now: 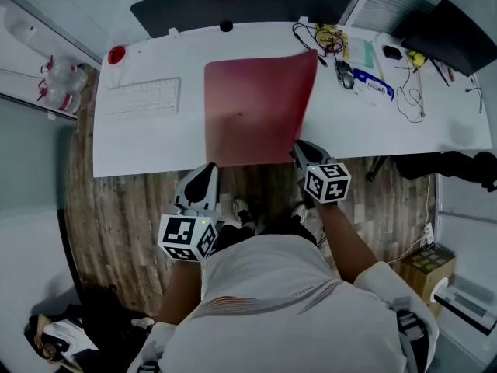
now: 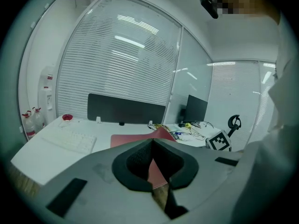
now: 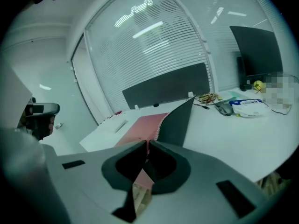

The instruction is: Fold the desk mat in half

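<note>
Desk mat (image 1: 252, 111), red on top and dark underneath, lies in the middle of the white desk (image 1: 140, 142), between the keyboard (image 1: 144, 95) and the mouse (image 1: 345, 74) with its tangle of cables (image 1: 330, 37). The right gripper (image 1: 304, 152) sits at the mat's near right corner with its jaws pressed together on that corner. This looks like the reason the whole right edge stands up off the desk and shows its dark back, so the fold seems to be just starting from this side. The left gripper (image 1: 205, 173) hangs just beside the near left corner, at the desk's front edge. Its jaws are tip to tip with nothing between them, and it is probably waiting to take its own corner or to steady the sheet. In the head view the right gripper's body covers the exact spot where its pads meet the mat. Whether the left tips touch the mat or stop short of it cannot be told. The person's torso cuts off the floor below both grippers.
</note>
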`<state>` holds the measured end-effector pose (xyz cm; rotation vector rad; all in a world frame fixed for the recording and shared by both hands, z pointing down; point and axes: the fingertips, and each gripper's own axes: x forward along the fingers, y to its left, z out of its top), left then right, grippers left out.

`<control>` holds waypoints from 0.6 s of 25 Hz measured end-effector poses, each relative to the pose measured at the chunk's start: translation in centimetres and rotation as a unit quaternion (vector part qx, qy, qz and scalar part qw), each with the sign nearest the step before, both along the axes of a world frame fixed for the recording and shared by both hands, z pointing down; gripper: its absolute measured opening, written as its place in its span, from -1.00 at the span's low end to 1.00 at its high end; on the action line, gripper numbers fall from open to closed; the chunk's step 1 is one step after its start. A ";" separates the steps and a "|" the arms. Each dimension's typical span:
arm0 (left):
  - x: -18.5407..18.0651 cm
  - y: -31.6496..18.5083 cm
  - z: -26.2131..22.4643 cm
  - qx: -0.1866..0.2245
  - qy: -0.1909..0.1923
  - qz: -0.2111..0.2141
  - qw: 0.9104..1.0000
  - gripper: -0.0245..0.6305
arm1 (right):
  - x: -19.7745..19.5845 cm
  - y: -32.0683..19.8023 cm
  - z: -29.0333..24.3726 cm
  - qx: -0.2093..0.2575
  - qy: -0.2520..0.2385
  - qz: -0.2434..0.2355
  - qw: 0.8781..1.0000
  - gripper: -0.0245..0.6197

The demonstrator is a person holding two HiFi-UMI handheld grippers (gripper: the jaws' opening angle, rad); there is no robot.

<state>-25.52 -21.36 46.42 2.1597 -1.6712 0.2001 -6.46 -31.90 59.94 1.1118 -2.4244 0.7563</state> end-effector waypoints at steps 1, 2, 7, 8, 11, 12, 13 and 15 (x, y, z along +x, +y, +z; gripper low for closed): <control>-0.7 0.4 0.0 0.000 0.000 -0.007 1.000 -0.89 | -1.1 0.1 0.1 0.000 -0.001 -0.009 1.000 -0.70; -1.5 0.9 0.0 0.000 -0.001 -0.014 1.000 -0.89 | -2.3 0.2 0.3 0.000 -0.001 -0.018 1.000 -0.70; -5.7 3.2 0.1 0.000 -0.006 -0.055 0.998 -0.89 | -8.2 1.3 0.8 -0.001 -0.004 -0.070 0.998 -0.70; -6.5 3.6 0.1 0.001 -0.008 -0.064 0.998 -0.89 | -9.4 1.6 1.0 -0.003 -0.002 -0.081 0.997 -0.70; -8.8 4.8 0.0 0.002 -0.010 -0.087 0.996 -0.89 | -12.6 2.4 2.0 -0.011 0.011 -0.111 0.994 -0.69; -9.5 5.2 0.1 0.001 -0.010 -0.094 0.996 -0.89 | -13.7 2.7 2.5 -0.017 0.018 -0.120 0.992 -0.69; -10.2 5.6 0.2 0.000 -0.010 -0.101 0.995 -0.89 | -14.8 3.1 3.0 -0.024 0.025 -0.130 0.991 -0.69; -11.4 6.3 0.4 -0.004 -0.008 -0.113 0.994 -0.89 | -16.8 3.9 4.2 -0.041 0.037 -0.147 0.988 -0.69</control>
